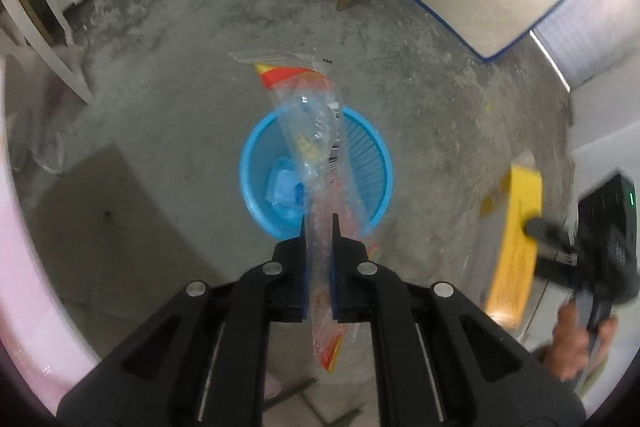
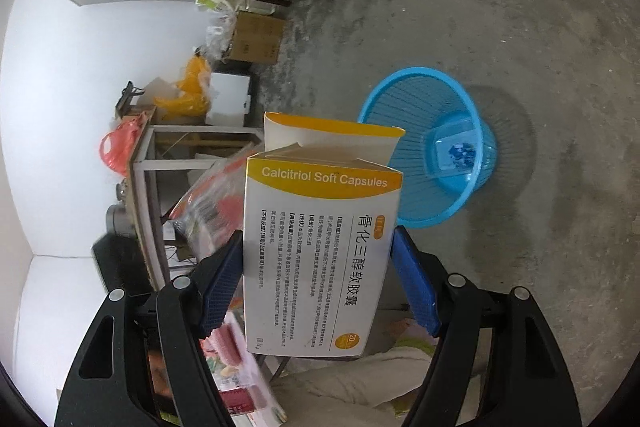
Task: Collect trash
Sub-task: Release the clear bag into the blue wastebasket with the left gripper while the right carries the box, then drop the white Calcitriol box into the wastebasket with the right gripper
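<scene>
step: drop-off at blue basket (image 1: 316, 167)
left gripper (image 1: 320, 227): clamped on plastic wrapper (image 1: 316, 131), basket directly below
right gripper (image 2: 316, 267): gripping medicine box (image 2: 320, 247), basket ahead-right
next: release wrapper first

I see both views evenly lit by soft, diffuse light. The blue basket (image 2: 430, 147) throws a faint shadow on the floor to its right. Fisheye bending and dark vignetting ring both views. In the left view, motion blur smears everything far from the basket.
</scene>
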Tool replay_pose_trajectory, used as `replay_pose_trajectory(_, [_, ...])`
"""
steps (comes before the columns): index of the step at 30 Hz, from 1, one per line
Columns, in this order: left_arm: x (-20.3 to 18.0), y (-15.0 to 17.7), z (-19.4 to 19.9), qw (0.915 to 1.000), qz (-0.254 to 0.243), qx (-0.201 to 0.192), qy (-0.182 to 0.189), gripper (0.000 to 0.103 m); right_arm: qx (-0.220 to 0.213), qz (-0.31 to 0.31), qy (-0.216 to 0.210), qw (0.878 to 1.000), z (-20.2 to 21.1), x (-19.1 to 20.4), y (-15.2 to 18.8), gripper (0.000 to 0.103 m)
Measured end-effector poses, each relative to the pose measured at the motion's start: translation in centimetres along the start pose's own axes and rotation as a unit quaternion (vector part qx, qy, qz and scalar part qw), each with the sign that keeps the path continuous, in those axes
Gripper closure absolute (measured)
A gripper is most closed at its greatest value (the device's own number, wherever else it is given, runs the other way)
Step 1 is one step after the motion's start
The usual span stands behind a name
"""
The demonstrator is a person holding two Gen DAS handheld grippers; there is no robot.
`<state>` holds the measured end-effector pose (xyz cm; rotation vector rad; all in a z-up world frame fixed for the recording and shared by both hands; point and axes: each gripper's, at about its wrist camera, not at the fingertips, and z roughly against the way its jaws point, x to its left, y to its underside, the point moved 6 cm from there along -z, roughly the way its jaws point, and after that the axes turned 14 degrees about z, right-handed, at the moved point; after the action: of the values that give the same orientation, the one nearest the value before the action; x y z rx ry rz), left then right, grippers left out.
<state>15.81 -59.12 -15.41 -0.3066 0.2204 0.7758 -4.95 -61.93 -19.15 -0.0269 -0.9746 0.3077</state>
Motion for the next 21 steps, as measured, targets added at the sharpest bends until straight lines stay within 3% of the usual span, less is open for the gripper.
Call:
replay_pose_trajectory(3, [0.7, -1.3, -3.0, 0.9993, 0.037, 0.007, -0.004, 0.055, 0.003, -0.009, 0.005, 1.0, -0.3, -0.9, -0.2, 0.032])
replay_pose_trajectory(4, [0.9, -1.5, -3.6, 0.9986, 0.053, 0.004, -0.005, 0.052, 0.005, -0.009, 0.009, 1.0, -0.5, -1.2, -0.2, 0.032])
replay_pose_trajectory(7, [1.4, -1.0, -3.7, 0.9974, 0.069, 0.011, 0.018, 0.047, 0.01, -0.007, 0.018, 1.0, -0.9, -1.6, -0.3, 0.032])
replay_pose_trajectory(11, [2.3, -0.4, -1.5, 0.998, 0.061, -0.011, 0.014, 0.046, 0.017, 0.003, 0.031, 0.999, -1.9, -1.8, -0.8, 0.032])
replay_pose_trajectory(17, [3.8, 1.7, 8.0, 0.9959, 0.036, -0.082, 0.007, 0.046, 0.04, 0.015, 0.057, 0.997, -5.4, -2.1, -2.1, 0.032])
replay_pose_trajectory(21, [5.2, 4.0, 14.9, 0.9913, 0.023, -0.129, 0.005, 0.037, 0.063, 0.039, 0.081, 0.994, -8.5, -1.1, -3.3, 0.032])
